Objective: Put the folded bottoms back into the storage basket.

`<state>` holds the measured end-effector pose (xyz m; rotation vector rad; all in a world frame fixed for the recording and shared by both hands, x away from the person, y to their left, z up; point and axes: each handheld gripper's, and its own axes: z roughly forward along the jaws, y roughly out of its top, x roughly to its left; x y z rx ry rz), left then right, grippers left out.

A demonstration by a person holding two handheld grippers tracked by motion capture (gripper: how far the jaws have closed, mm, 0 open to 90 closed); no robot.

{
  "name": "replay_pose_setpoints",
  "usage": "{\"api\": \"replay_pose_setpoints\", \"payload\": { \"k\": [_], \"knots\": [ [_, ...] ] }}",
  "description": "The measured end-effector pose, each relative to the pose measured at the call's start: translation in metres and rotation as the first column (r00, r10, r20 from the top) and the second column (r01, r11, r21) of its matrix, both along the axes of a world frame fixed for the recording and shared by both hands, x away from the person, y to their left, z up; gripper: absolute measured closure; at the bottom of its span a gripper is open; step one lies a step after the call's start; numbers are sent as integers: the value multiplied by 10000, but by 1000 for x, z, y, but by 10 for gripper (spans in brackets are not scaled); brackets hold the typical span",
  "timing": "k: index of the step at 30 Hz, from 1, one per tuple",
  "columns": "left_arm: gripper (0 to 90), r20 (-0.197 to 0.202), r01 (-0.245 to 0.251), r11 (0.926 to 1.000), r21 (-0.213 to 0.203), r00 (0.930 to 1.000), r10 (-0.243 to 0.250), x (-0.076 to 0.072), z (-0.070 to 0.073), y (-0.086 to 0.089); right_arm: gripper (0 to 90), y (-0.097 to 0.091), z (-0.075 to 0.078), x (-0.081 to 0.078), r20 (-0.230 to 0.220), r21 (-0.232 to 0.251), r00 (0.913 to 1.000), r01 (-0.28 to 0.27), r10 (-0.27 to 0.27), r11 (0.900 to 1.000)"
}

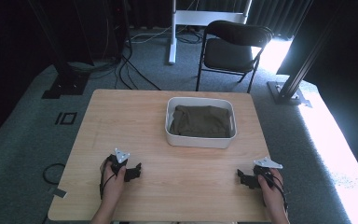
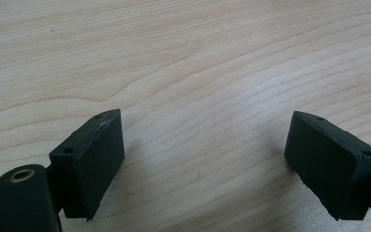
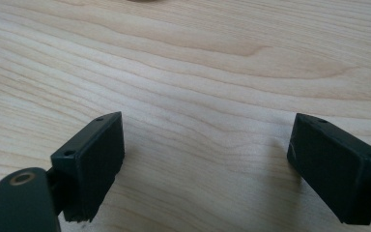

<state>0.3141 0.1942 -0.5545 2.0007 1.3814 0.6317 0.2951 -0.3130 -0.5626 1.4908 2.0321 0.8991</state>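
A rectangular bench (image 1: 135,126) of pale wood laminate with a wavy grain is set on grey-green carpet, in a dim room brightened by daylight from the right. Behind it a black folding chair (image 1: 233,46), a white stand leg (image 1: 172,32) and loose black cables (image 1: 130,70) are seen. Toward the far side of the bench a white, round-cornered plastic tub (image 1: 200,140) is placed, and a folded olive-brown cloth (image 1: 200,121) is laid inside it. Near the front edge, well apart from the tub, the left hand-held gripper (image 1: 135,171) and the right hand-held gripper (image 1: 242,178) are held low over bare wood, their blocky matt-black jaws spread wide with nothing between them.
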Motion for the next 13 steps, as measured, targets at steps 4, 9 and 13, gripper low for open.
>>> {"api": "replay_pose_setpoints", "payload": {
  "k": [4,9,13],
  "knots": [
    [124,-164,-100,9998,-151,9998,98,2,-1,1,126,0,0,0,5,4,10000,-2,2,10000],
    [105,-187,-163,9998,-125,9997,161,3,-1,1,125,0,0,0,2,14,10000,-10,10,10000],
    [103,-185,-171,9998,-127,9997,169,3,-1,1,124,1,0,0,6,1,10000,63,-63,10000]
  ]
}}
